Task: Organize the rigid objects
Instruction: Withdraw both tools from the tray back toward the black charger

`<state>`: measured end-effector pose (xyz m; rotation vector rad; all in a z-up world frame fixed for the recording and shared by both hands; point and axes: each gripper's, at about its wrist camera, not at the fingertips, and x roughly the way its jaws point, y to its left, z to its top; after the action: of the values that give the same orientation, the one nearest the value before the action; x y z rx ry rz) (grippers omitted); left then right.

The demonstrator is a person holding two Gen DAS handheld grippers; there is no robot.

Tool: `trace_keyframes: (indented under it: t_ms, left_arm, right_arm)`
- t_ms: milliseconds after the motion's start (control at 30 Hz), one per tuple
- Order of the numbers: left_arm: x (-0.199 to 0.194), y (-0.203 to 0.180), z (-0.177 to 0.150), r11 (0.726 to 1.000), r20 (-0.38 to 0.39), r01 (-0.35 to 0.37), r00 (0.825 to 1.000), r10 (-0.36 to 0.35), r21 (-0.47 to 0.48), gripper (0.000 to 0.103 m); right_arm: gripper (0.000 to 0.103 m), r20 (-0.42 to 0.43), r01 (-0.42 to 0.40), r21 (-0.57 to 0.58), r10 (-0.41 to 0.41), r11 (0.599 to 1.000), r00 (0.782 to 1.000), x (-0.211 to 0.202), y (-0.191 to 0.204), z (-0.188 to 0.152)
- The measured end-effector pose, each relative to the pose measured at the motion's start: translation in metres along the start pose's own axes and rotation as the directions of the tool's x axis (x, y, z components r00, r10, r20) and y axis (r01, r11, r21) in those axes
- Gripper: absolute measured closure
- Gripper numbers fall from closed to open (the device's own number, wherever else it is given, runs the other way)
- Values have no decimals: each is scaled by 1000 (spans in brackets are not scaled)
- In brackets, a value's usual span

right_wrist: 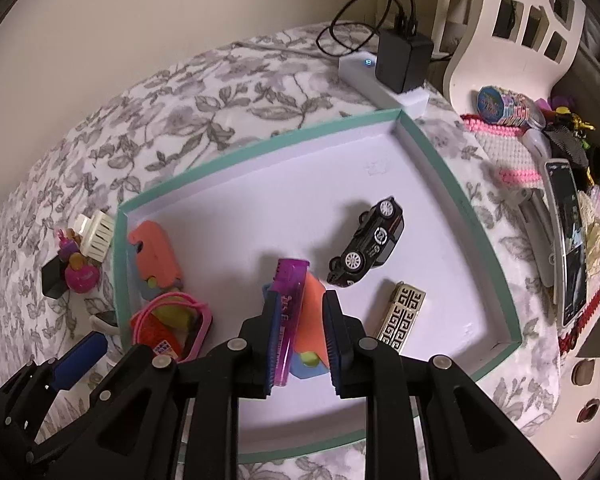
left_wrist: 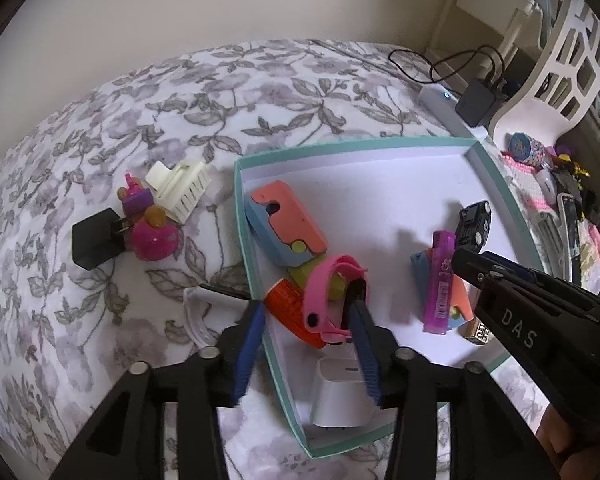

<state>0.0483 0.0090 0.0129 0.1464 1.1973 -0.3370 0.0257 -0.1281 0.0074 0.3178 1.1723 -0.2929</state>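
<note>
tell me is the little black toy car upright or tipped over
Tipped on its side. In the right wrist view the black toy car shows two wheels facing up, lying on the white floor of the teal-rimmed box.

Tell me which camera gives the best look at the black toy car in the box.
The right wrist view: the black toy car lies on its side in the open, wheels and body fully visible. In the left wrist view the black toy car is small, and the right gripper covers its near end.
</note>
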Motion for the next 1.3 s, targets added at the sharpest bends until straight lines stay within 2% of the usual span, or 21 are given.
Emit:
trace_keyframes:
  t_ms: [33,133,300,367,467,533,633,700,733,1000,1300]
  left_arm:
    - [-2,1,1,1000,6,0,1000,0,-5,44]
    - [-9,7,3,1000,25,0,1000,0,-23,41]
    - [-13,33,5,995,38,-11,999,15,-99,29]
    - [-15,50,5,988,45,-23,999,30,-152,20]
    - [-18,75,4,974,53,-52,996,65,-220,5]
    - [-21,95,2,961,56,-78,994,96,-267,2]
    - [-24,122,-3,939,54,-103,990,128,-329,0]
    - [-25,138,-7,923,50,-112,989,141,-369,0]
    - [-26,146,-8,914,46,-117,988,146,-389,0]
    - [-27,193,-20,857,-6,-166,982,187,-488,0]
    - [-15,216,-19,838,-46,-169,984,170,-518,0]
  right_arm:
    - [76,10,-1,1,1,1000,1000,-3,0,0]
    - [62,32,-5,2,5,1000,999,-9,1,1]
    - [52,31,1,2,-1,1000,1000,-7,2,2]
    - [39,33,1,3,-1,1000,999,-5,4,1]
    - [36,41,-28,-27,30,999,999,-5,16,-1]
    - [35,47,-47,-64,51,997,998,-6,29,-3]
    - [34,52,-81,-123,88,989,995,-6,51,-7]
    - [30,49,-110,-156,119,982,992,-6,64,-10]
    - [25,45,-129,-176,139,976,989,-6,72,-12]
    - [25,10,-205,-346,222,916,975,0,132,-27]
    - [25,-69,-236,-446,229,863,971,26,167,-29]
